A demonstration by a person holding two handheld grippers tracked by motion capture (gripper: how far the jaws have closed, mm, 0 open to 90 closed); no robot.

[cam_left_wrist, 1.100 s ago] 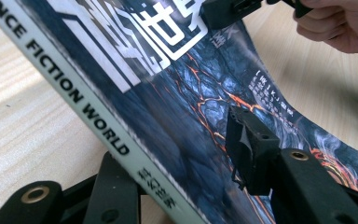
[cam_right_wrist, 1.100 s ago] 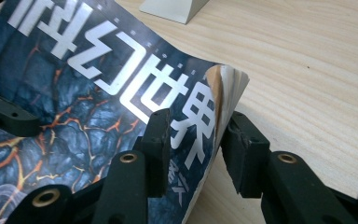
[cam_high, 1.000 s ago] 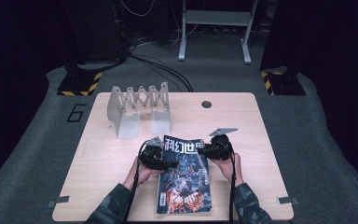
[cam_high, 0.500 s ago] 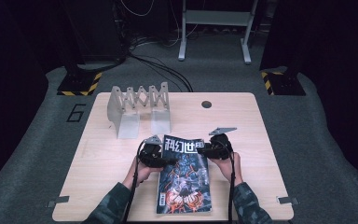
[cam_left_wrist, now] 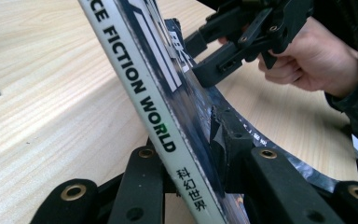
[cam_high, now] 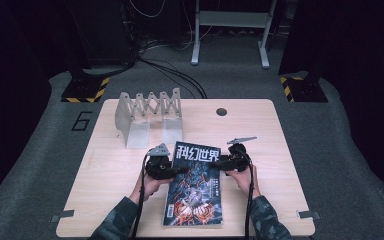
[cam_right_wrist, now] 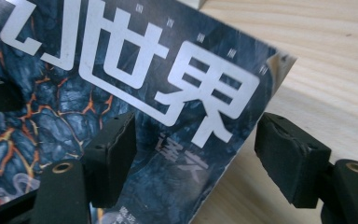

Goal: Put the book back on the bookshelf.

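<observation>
High view: one pale wood-grain worktop (cam_high: pixel 105 200) with rounded corners carries everything. Toward its far left corner stands a single grey rack (cam_high: pixel 147 114) — a zigzag accordion top over flat plates. One glossy magazine (cam_high: pixel 194 185), dark cover with orange cracks and bold white characters, lies near the middle of the near edge, its foot almost at that edge.

Two black grippers flank the top of the magazine. The left gripper (cam_high: pixel 180 170) has just been closing and is clamped on the spine edge; in the left gripper view its pads (cam_left_wrist: pixel 226 140) pinch the white spine and lift that side. The right gripper (cam_high: pixel 219 163) has just been opening — its pads (cam_right_wrist: pixel 116 140) stand apart, astride the cover's corner, not pressing.
</observation>
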